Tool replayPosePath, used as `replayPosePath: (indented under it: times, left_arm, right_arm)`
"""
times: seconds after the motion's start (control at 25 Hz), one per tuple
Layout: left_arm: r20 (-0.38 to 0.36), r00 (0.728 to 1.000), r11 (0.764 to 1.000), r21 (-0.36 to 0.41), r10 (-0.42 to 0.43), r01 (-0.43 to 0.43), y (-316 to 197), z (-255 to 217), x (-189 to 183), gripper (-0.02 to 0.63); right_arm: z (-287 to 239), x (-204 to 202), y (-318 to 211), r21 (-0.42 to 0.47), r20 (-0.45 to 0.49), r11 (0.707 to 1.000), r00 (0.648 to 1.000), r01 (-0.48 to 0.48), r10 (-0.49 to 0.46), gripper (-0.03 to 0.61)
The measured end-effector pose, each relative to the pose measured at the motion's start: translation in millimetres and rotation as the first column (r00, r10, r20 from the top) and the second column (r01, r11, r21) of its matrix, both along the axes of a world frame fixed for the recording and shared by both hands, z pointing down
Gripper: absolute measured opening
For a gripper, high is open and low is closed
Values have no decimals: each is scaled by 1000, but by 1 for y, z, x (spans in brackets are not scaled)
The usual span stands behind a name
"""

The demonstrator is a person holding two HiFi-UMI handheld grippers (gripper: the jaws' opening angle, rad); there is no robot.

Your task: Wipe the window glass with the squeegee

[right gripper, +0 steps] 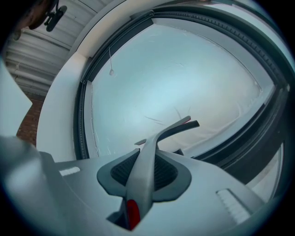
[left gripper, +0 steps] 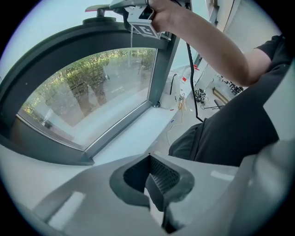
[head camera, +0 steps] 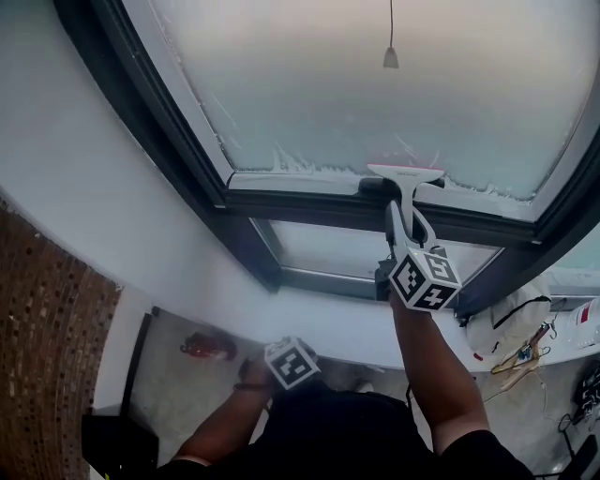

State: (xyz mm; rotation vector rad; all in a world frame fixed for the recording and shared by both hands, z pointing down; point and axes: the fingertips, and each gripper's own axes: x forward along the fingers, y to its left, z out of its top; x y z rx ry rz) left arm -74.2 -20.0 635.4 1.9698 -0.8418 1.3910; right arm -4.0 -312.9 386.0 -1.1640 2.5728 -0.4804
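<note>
My right gripper (head camera: 401, 217) is shut on the handle of a white squeegee (head camera: 404, 176) and holds it up against the frosted upper window pane (head camera: 375, 94). The blade lies level at the pane's bottom edge, just above the dark frame bar (head camera: 309, 206). In the right gripper view the squeegee (right gripper: 152, 147) runs out from between the jaws, its blade against the soapy glass (right gripper: 175, 83). My left gripper (head camera: 291, 364) hangs low by the sill, shut with nothing in it; its pads (left gripper: 159, 177) meet. The left gripper view shows the squeegee (left gripper: 115, 6) at the top edge.
A lower clear pane (left gripper: 92, 92) looks out on trees. A white sill (head camera: 328, 323) runs below it, with cables and clutter (head camera: 525, 352) at the right. A blind cord pull (head camera: 391, 56) hangs before the upper pane. Brick wall (head camera: 47, 328) stands at the left.
</note>
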Motion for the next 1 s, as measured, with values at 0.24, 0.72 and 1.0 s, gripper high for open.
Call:
replayPosePath:
  times: [0.24, 0.72, 1.0]
  left_arm:
    - [-24, 995, 994, 51, 101, -99, -25, -13, -32, 0]
    - [-136, 973, 930, 346, 184, -127, -97, -72, -86, 0]
    - [-380, 905, 846, 531, 192, 44, -120, -129, -93, 0]
  right_arm:
    - [-23, -7, 22, 93, -14, 995, 999, -31, 33, 97]
    - [-152, -97, 58, 435, -70, 900, 997, 5, 28, 97]
    - [-234, -125, 42, 522, -57, 853, 998, -3, 38, 97]
